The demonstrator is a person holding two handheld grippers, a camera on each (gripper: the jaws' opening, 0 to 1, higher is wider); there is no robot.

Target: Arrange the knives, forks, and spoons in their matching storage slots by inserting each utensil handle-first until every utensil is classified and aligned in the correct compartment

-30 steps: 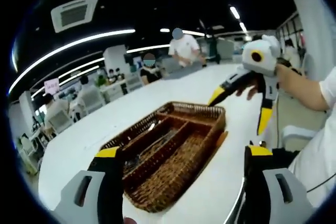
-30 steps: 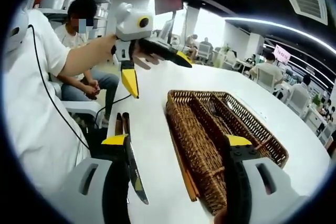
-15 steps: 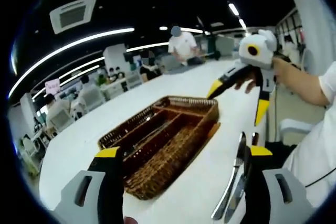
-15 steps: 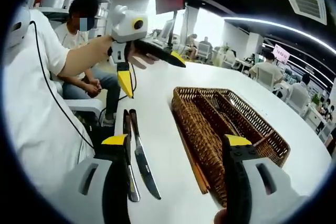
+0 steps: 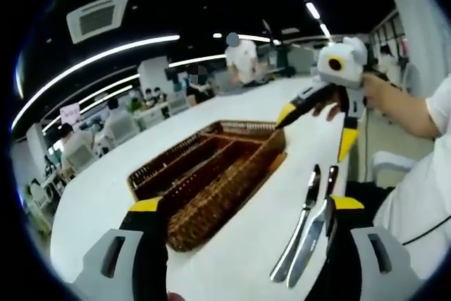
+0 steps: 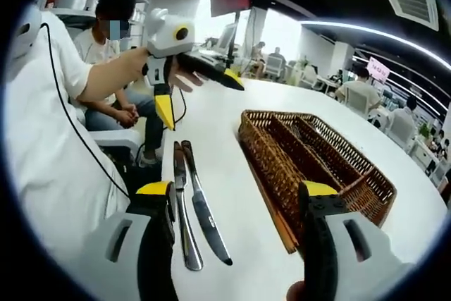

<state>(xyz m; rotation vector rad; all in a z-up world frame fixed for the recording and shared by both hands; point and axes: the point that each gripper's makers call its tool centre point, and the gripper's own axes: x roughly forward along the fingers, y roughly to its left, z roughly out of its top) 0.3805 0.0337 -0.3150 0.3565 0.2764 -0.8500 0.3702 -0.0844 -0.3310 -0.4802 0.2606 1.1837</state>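
Table (image 6: 232,118), white and long, carries a brown wicker basket (image 6: 320,167) with long compartments. Two knives (image 6: 197,209) lie side by side on the table just left of the basket, apart from it. Both the left gripper (image 6: 194,86) and the right gripper (image 5: 320,121) hang above the table, jaws spread, grasping nothing.

**Changes since one second ago**

Your views: both have shifted, so you see more of the near tabletop (image 6: 232,132) than before.
Knives (image 6: 194,209): two, side by side on the tabletop; a second ago barely a blade edge in the right gripper view, now seen full length there and in the left gripper view (image 5: 304,227).
Wicker tray (image 5: 204,181): sits farther off in both views.
Your jaws: spread as before.
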